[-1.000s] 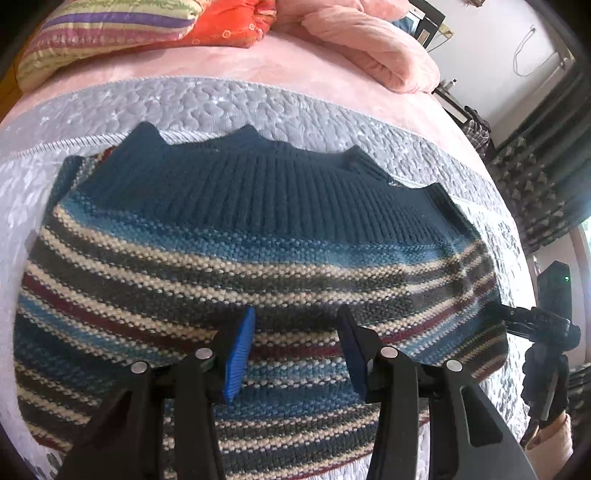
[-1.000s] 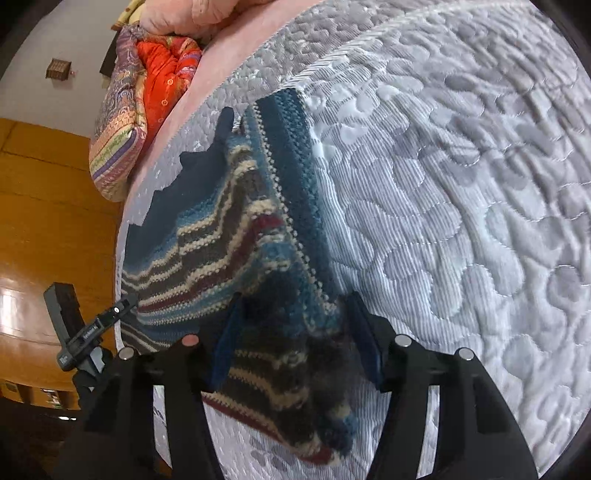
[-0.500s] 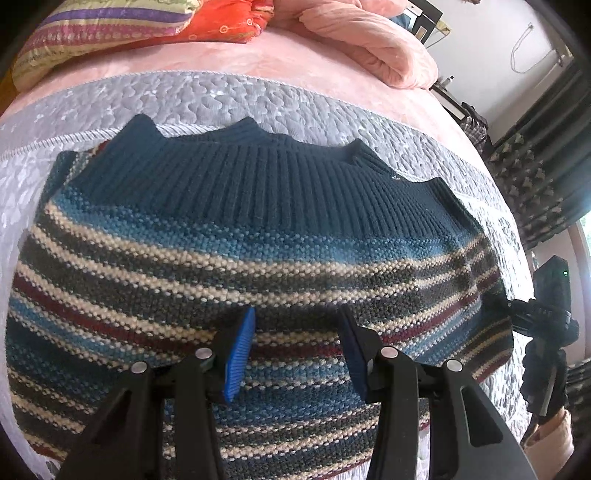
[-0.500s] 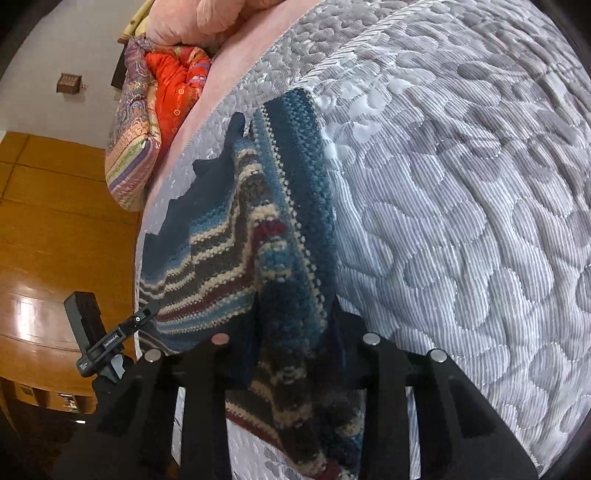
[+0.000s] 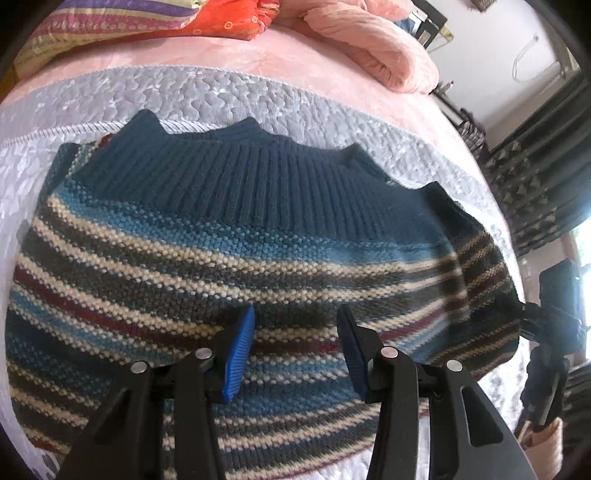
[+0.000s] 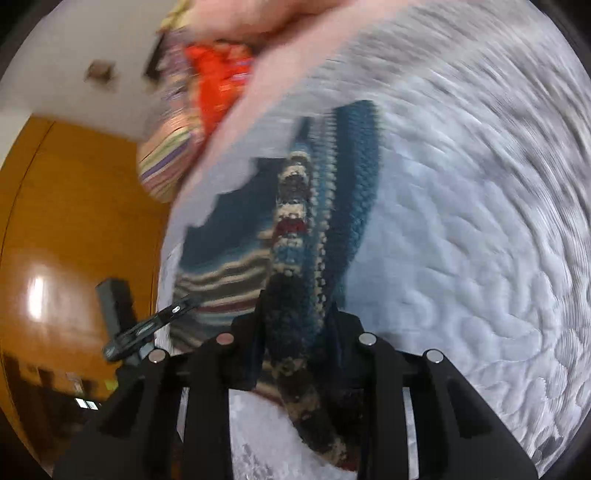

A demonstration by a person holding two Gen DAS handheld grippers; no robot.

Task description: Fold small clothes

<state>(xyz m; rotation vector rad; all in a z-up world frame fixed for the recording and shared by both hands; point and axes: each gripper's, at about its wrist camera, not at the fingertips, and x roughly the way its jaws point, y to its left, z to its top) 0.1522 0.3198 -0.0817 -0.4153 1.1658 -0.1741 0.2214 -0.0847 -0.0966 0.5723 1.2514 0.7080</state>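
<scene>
Lying flat on a grey quilted bedspread (image 5: 229,88), a striped knit sweater (image 5: 236,236) fills most of the left wrist view, its dark ribbed band toward the pillows. Above it hovers the left gripper (image 5: 295,332), blue-padded fingers (image 5: 240,347) spread apart with nothing between them. At the garment's side, the right gripper (image 6: 295,332) is clamped on a bunched fold of the sweater's edge, which appears lifted off the bedspread, though heavy motion blur in the right wrist view makes that hard to confirm. A pink blanket (image 5: 373,55) and striped cushions (image 5: 110,22) lie beyond.
</scene>
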